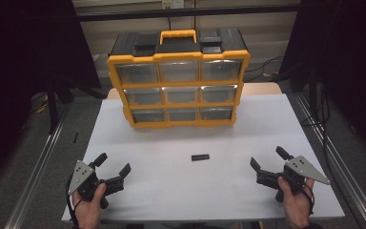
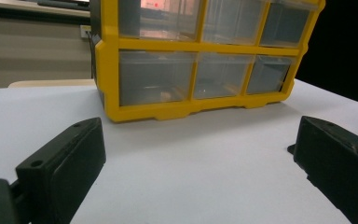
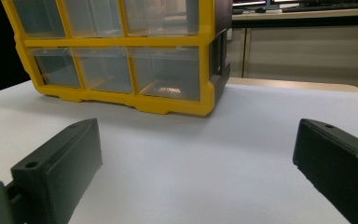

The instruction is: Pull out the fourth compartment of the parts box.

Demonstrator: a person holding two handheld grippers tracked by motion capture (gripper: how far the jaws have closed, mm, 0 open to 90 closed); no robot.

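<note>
Small black part lies on the table between and ahead of left gripper and right gripper, both wide open, empty.

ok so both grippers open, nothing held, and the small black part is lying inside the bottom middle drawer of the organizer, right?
Not the drawer. The small black part lies on the white table, in front of the organizer, as the high view shows. Left gripper and right gripper are open, nothing held.

Small black piece mid-table is too small to identify; organizer top is cut off in both gripper views; drawer contents unreadable through the cloudy fronts.
</note>
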